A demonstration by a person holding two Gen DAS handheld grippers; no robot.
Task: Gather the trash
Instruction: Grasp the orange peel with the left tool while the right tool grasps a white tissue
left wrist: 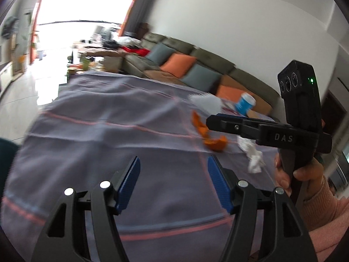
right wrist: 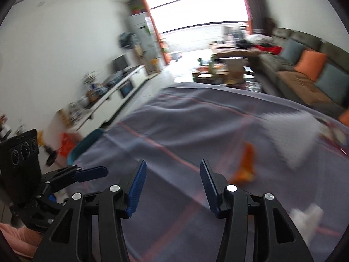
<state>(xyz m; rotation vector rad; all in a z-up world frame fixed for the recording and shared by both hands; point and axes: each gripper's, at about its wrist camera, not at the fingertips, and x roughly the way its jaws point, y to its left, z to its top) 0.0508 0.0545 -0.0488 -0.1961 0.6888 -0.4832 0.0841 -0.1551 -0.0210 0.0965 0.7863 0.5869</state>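
On the tablecloth (left wrist: 98, 152): orange peel (left wrist: 214, 143).

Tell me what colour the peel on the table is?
Orange. The peel shows best in the left wrist view.

A home living room: sofa (left wrist: 174, 50) with cushions, TV cabinet (right wrist: 122, 87).

Two curled bits of orange peel (left wrist: 214, 140) lie on the counter's gray cloth. A crumpled white tissue (left wrist: 253, 156) lies just beside them. Farther back sit a flat white paper (left wrist: 206, 102) and a blue cup (left wrist: 245, 104) on its side.
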